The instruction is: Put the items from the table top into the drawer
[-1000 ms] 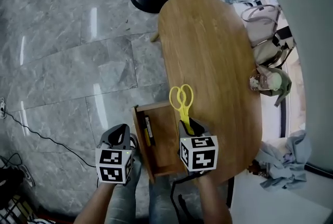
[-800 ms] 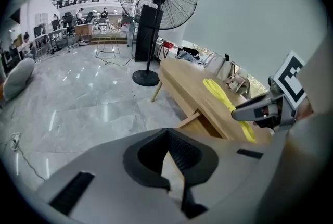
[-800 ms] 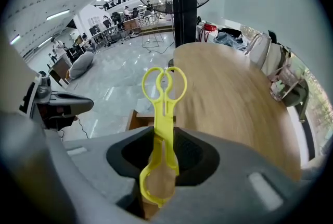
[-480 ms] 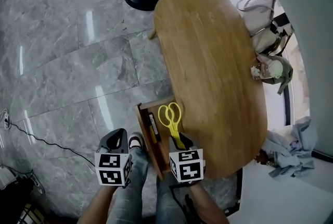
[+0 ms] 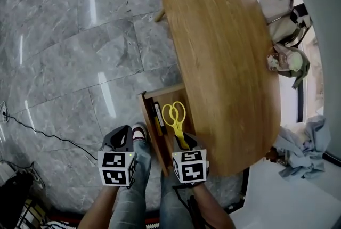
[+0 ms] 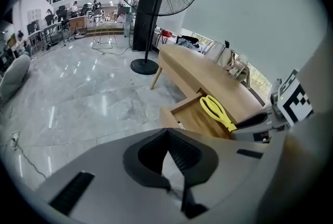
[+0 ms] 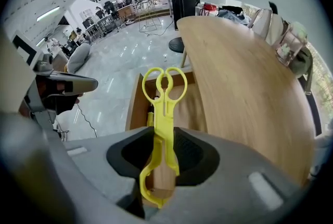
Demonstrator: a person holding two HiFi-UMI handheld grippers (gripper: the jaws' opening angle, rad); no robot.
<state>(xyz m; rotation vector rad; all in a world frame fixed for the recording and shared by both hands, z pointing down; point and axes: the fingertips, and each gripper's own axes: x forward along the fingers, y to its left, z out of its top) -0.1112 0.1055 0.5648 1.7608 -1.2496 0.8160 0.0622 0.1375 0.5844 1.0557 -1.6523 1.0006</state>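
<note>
The yellow scissor tongs point(image 7: 164, 108) are clamped by their working end in our right gripper point(image 7: 162, 165). Their finger loops point away from the claw, out over the open drawer point(image 5: 143, 111) just ahead of it. We cannot tell whether the loops touch the drawer bottom yet. A dark pen point(image 5: 157, 119) lies in the drawer to the left of the tongs. The wooden table point(image 5: 224, 63) runs off to the claw's right, and we see nothing else on it.

Our left gripper point(image 6: 171, 158) hangs beside the drawer, jaws together on nothing.

We judge this to be the placing step. Next we should lower the tongs flat beside the pen, spread the jaws, then lift clear of the drawer's front wall.
</note>
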